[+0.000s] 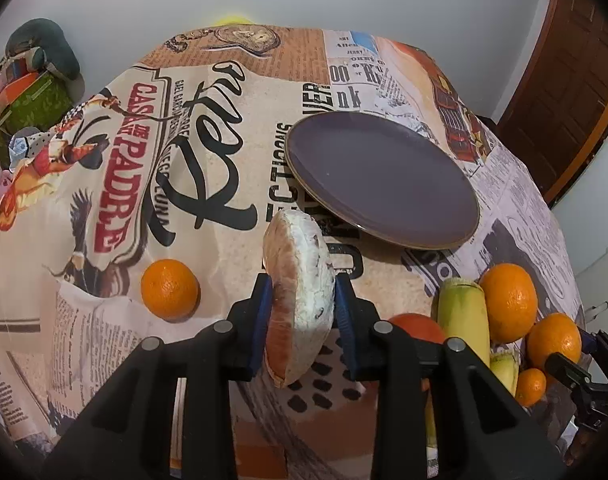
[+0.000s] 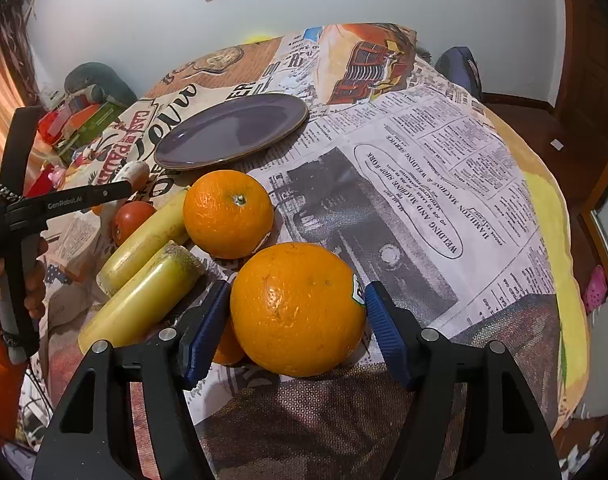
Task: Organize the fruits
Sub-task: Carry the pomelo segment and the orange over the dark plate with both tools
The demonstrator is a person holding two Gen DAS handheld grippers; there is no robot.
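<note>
Left fingers clamped on an upright mushroom, right fingers spread wide, bracketing a large orange

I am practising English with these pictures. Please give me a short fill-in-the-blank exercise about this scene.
1. The left gripper holds a ____.
2. The right gripper has its fingers around an ____.
3. The purple plate has ____ fruit on it.
4. A red tomato lies beside the ____ bananas.

Missing words: mushroom; orange; no; yellow

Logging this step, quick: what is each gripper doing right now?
Left gripper: closed on the mushroom.
Right gripper: jaws around the big orange; grip cannot be told.
</note>
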